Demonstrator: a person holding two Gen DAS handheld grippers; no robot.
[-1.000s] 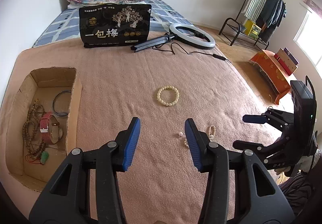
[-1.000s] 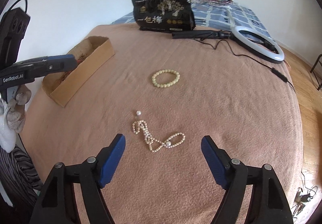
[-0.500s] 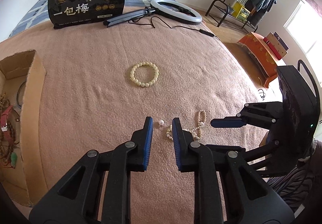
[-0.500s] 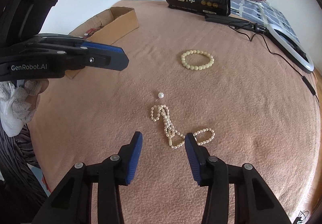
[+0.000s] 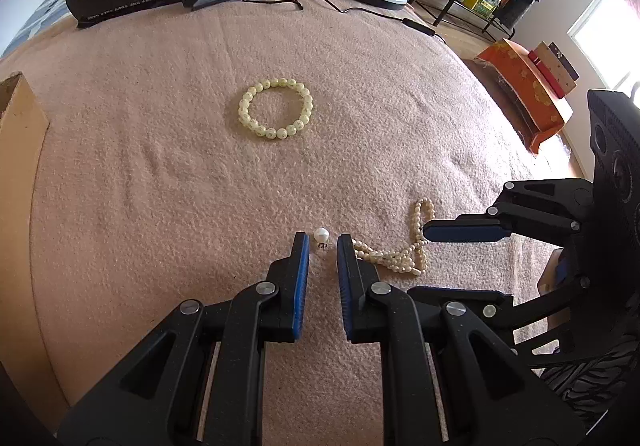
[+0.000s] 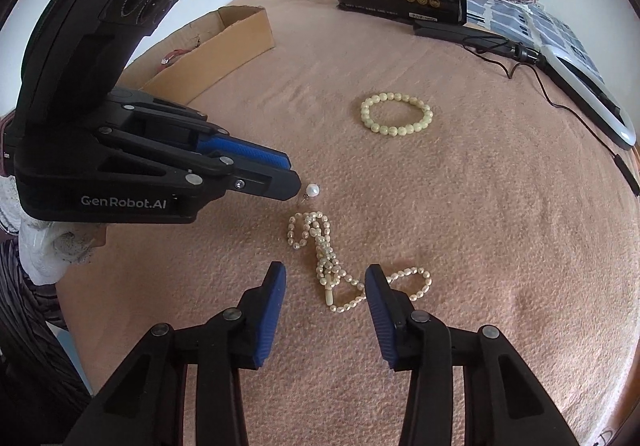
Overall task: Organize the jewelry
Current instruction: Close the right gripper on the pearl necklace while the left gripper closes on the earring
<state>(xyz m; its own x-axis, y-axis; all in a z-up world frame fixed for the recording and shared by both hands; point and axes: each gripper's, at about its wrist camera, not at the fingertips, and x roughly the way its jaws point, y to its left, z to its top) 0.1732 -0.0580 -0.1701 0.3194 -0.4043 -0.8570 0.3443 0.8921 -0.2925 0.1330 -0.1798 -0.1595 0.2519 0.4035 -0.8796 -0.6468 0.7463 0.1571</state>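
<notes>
Two blue-padded fingers of the left tongs point(image 5: 322, 242) stand narrow in the left wrist view, with a gap between them, and the pearl earring point(image 5: 321, 234) lies on the pink blanket point(image 5: 160, 173) just past their tips, its small metal hook pointing back into the gap. My worry is that the pearl is round and tiny: if the pads close a little short or off-centre, they could flick it away across the nap or pinch only the thin hook, which could bend or slip. Just to the right, the pearl necklace point(image 5: 400, 254) touches or lies under the right finger, so a careless close might snag a strand and drag it along. The bead bracelet point(image 5: 276, 108) rests well apart toward the far edge of the bed, and only a corner of the cardboard box point(image 5: 20, 133) shows at the left edge.

From the right wrist view, the right tongs point(image 6: 326, 286) are wide and hold nothing, straddling the lower loops of the necklace point(image 6: 324, 258). Closing here would probably catch only part of the tangle, so loose loops could trail and hook the earring point(image 6: 312, 189) or the left tongs point(image 6: 290, 181) close by. The box point(image 6: 224, 41) waits near the far left corner, with some jewelry already inside.
</notes>
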